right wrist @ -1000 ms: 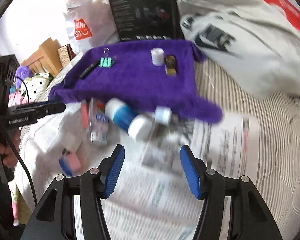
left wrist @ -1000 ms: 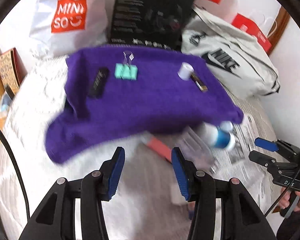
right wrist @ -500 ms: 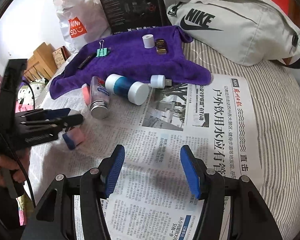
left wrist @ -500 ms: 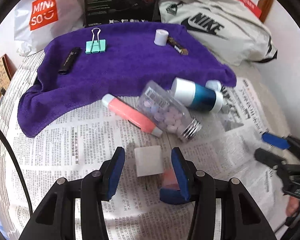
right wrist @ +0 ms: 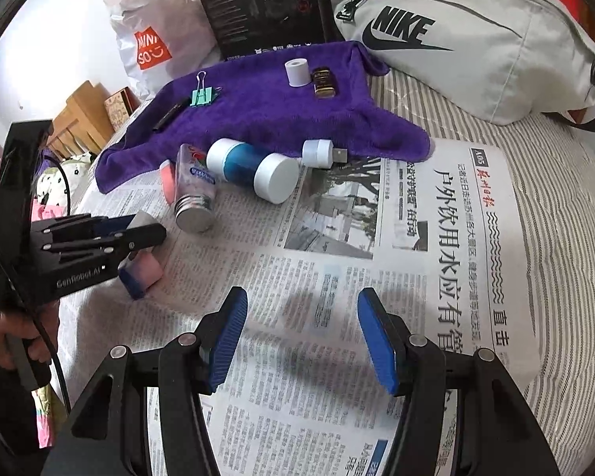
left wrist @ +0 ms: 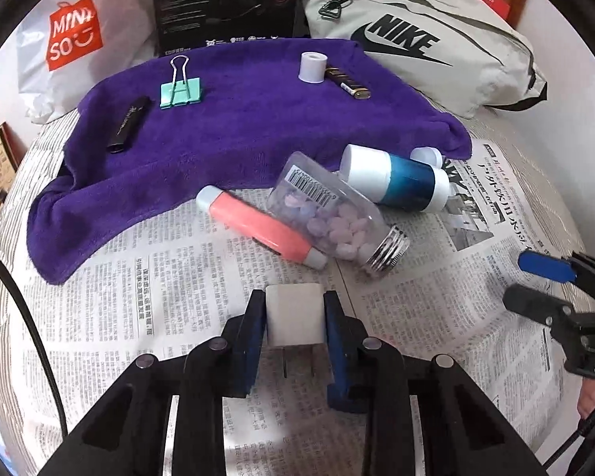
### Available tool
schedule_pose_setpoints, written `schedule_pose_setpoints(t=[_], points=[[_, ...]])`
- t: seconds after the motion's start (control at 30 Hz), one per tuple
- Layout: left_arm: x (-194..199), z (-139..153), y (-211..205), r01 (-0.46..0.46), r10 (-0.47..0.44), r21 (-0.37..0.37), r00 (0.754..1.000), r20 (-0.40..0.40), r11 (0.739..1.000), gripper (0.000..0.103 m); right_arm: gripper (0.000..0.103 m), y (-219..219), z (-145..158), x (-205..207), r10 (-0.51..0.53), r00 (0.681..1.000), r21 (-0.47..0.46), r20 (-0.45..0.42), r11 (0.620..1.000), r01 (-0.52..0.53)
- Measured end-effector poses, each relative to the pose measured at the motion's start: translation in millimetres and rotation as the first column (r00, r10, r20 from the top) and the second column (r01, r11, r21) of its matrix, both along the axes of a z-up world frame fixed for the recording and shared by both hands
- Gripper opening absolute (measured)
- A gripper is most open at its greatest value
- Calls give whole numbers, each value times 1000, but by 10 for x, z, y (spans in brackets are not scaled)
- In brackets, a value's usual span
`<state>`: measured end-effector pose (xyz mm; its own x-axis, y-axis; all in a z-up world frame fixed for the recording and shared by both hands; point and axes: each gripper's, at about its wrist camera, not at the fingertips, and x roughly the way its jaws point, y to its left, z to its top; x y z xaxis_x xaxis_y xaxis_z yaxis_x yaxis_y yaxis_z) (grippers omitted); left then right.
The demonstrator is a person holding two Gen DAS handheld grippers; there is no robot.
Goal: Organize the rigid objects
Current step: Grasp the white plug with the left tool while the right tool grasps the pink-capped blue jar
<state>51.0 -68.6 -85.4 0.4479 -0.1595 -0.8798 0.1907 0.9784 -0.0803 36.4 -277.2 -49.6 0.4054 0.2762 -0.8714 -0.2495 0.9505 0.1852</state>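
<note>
Left gripper [left wrist: 293, 317] is clamped on the white cube-shaped plug adapter [left wrist: 293, 315], prongs partly hidden. Right gripper [right wrist: 301, 341] stands apart over the printed newspaper [right wrist: 337, 277], holding nothing.

A towel [left wrist: 234, 127] lies behind the newspaper [left wrist: 170, 297], its front edge overlapping it. On the towel, left to right: a stick [left wrist: 130, 123], a clip [left wrist: 180, 93], a roll [left wrist: 312, 67] and a lighter [left wrist: 347, 83] just beside it. On the newspaper before the towel, left to right: a tube [left wrist: 261, 226], a jar [left wrist: 337, 214] touching it, a bottle [left wrist: 392, 180], then a USB plug [right wrist: 322, 152]. Behind the towel stand a box [left wrist: 226, 0], a sack [left wrist: 75, 35] at its left and a bag [left wrist: 424, 35] at its right.
</note>
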Motion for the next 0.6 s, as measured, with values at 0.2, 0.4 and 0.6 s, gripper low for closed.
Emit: schedule_pose_setpoints(t=[0.2, 0.4, 0.6], points=[[4, -8, 146, -8, 8, -16, 1000, 1, 1000, 27, 58, 97, 65, 85, 16, 1000, 32, 4, 999, -16], [27, -16, 463, -70, 70, -9, 998, -2, 997, 27, 58, 466, 127, 5, 120, 993, 103, -4, 988, -119], [35, -35, 778, -130, 130, -31, 992, -6, 991, 27, 58, 865, 118, -11, 202, 979, 136, -19, 971, -197]])
